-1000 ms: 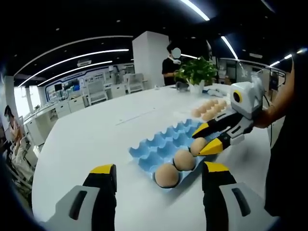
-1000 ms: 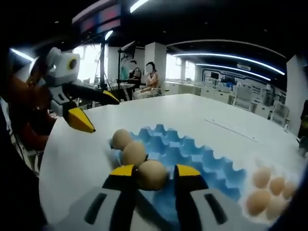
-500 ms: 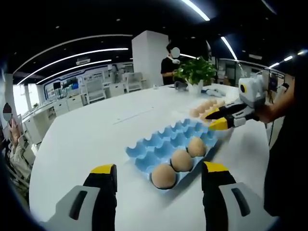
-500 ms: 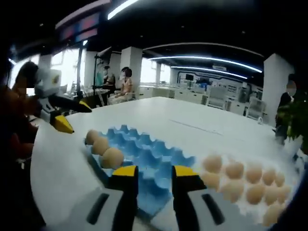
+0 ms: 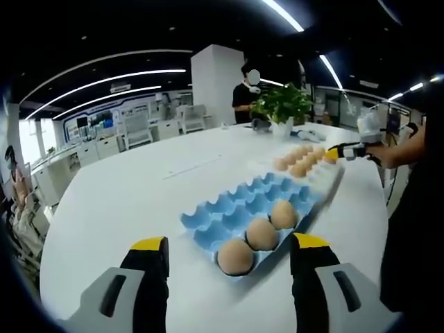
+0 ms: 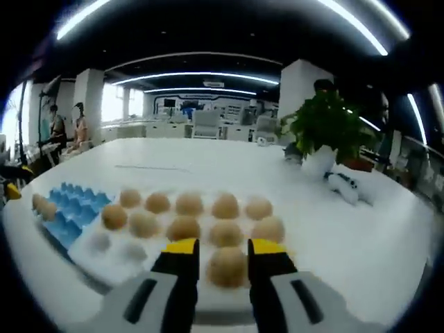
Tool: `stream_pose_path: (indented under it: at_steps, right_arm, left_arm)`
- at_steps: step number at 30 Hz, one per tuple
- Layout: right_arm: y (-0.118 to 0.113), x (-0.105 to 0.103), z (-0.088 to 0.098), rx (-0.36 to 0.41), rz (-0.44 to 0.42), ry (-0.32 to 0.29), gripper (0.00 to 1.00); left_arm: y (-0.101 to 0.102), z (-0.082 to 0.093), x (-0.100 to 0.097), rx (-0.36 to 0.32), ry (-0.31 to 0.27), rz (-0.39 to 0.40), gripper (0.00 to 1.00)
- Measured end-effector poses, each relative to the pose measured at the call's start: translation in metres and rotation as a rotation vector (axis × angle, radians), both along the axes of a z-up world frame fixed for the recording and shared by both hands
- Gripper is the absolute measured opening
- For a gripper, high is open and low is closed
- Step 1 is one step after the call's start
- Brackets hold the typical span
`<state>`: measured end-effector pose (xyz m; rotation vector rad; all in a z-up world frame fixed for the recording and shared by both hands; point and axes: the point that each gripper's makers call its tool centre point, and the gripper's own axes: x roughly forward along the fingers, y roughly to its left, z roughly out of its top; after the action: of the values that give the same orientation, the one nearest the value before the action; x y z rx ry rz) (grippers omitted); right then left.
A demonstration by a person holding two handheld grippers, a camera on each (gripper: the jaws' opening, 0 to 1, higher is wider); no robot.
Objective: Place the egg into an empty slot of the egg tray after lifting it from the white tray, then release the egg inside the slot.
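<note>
Right gripper (image 6: 216,251), fingers narrowly parted astride a brown egg (image 6: 227,266) on the white tray (image 6: 104,258): fragile, smooth; take its widest middle gently. Left gripper (image 5: 229,251) wide, empty.

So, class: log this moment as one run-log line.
right gripper: open astride egg | white tray: eggs remain | blue egg tray: three eggs | left gripper: open

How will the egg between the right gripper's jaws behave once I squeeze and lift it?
The egg looks thin-shelled, so probably fragile under a hard squeeze. Its smooth rounded sides may slip between the right gripper jaws. Off the white tray, it would likely roll.
</note>
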<state>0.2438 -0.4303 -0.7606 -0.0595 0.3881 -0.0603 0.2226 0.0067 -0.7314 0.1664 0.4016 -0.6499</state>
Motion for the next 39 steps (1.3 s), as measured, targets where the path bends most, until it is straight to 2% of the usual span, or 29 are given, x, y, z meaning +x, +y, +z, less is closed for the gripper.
stream_pose_path:
  at_steps: [5,7,8,9,10,13,23,27,30,33,35,37,39]
  right_arm:
    - [0.002,0.002,-0.01,0.021,0.009,0.024,0.29]
    - [0.005,0.0,-0.024,0.03,0.021,0.087,0.28]
    - [0.004,0.002,-0.023,0.03,0.012,0.067,0.28]
    - [0.004,0.0,-0.02,0.09,-0.007,0.049,0.28]
    - [0.004,0.0,-0.02,0.097,-0.003,0.045,0.28]
    - [0.002,0.0,-0.02,0.065,0.02,0.042,0.28]
    - [0.005,-0.003,-0.017,0.075,0.003,0.027,0.26]
    - [0.007,-0.004,0.009,0.084,-0.006,-0.035,0.26]
    - [0.025,-0.002,0.024,0.106,0.045,-0.062,0.27]
    - [0.061,0.0,0.034,0.09,0.158,-0.076,0.27]
    - [0.084,0.003,0.039,0.113,0.207,-0.094,0.27]
    - [0.106,0.004,0.04,0.167,0.246,-0.09,0.27]
    - [0.134,0.005,0.041,0.17,0.323,-0.085,0.27]
  left_arm:
    - [0.0,0.001,0.0,0.002,-0.001,0.0,0.72]
    - [-0.001,0.001,0.0,0.0,0.002,0.0,0.71]
    - [-0.001,0.001,0.0,0.0,0.0,0.001,0.71]
    - [-0.001,0.002,0.0,0.0,-0.002,0.001,0.71]
    - [-0.001,0.002,0.0,-0.001,-0.003,0.002,0.71]
    - [-0.001,0.001,0.0,-0.001,-0.001,0.005,0.71]
    - [-0.001,-0.001,-0.002,0.0,0.006,0.002,0.71]
    - [0.002,-0.001,-0.001,-0.001,0.005,0.008,0.71]
    - [0.002,-0.003,-0.001,-0.004,0.01,0.011,0.71]
    - [0.0,-0.004,-0.001,-0.003,0.011,0.007,0.72]
    - [0.001,-0.003,0.0,-0.003,0.002,0.018,0.73]
    - [0.001,-0.003,0.0,-0.01,0.007,0.016,0.73]
    - [0.001,-0.004,0.0,-0.002,0.008,0.016,0.72]
